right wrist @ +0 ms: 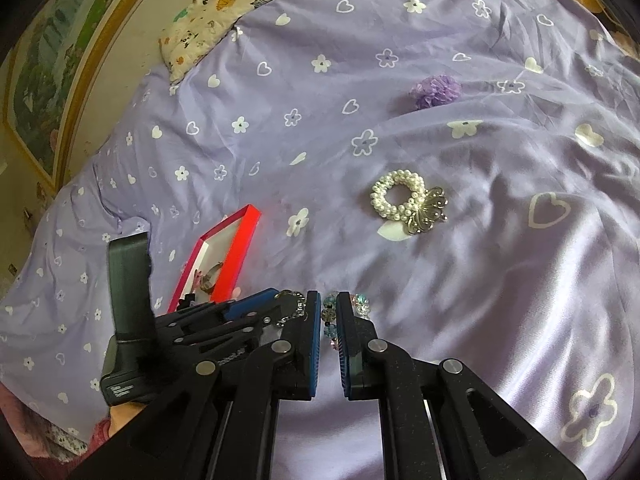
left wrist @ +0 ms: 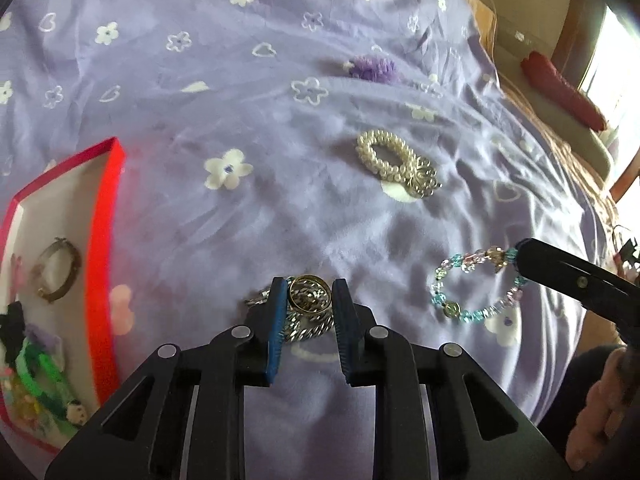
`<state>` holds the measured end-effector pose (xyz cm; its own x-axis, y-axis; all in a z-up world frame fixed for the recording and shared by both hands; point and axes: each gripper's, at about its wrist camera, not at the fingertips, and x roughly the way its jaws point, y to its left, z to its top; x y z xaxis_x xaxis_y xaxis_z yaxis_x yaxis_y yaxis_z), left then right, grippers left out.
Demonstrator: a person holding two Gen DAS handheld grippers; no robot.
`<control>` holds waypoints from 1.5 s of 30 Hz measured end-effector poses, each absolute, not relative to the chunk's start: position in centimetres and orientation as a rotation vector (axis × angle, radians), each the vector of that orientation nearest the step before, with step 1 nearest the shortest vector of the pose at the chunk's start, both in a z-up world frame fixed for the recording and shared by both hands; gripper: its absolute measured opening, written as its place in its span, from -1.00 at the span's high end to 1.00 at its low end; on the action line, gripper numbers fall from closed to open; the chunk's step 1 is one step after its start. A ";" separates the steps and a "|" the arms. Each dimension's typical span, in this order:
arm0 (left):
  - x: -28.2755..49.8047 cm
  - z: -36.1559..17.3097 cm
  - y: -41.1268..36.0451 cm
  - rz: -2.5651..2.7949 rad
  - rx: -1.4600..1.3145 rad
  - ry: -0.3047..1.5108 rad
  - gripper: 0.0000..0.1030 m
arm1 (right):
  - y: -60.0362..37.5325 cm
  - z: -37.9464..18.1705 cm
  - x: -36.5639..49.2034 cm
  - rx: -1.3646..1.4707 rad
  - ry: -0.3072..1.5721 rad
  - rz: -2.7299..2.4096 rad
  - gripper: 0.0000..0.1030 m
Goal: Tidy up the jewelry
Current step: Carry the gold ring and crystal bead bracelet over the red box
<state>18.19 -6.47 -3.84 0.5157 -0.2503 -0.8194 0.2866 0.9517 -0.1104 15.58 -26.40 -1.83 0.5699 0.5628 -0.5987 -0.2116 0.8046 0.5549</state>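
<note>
My left gripper (left wrist: 310,290) has its blue pads against both sides of a silver chain bracelet (left wrist: 308,308) with a ring-shaped piece, lying on the purple bedsheet (left wrist: 260,220). My right gripper (right wrist: 329,308) is shut on a pastel beaded bracelet (left wrist: 460,304); its beads (right wrist: 328,312) show between the fingers. In the right wrist view the left gripper (right wrist: 276,296) sits just to the left. A red box (left wrist: 105,240) with a white inside lies at the left and holds a bangle (left wrist: 60,270) and green and dark pieces.
A pearl bracelet with a silver butterfly (left wrist: 394,162) lies mid-bed and a purple pompom (left wrist: 374,67) farther back. A patterned pillow (right wrist: 224,4) is at the head of the bed. A red object (left wrist: 562,90) lies past the bed's right edge. A hand (left wrist: 600,400) shows at lower right.
</note>
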 end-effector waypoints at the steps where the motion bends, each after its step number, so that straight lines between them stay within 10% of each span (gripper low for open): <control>1: 17.8 -3.4 -6.1 -0.320 0.034 0.968 0.60 | -26.2 -1.7 15.5 0.452 0.849 0.477 0.86; 45: 9.6 0.1 18.3 0.060 -0.260 0.835 0.60 | -4.0 2.4 15.3 0.234 0.873 0.833 0.86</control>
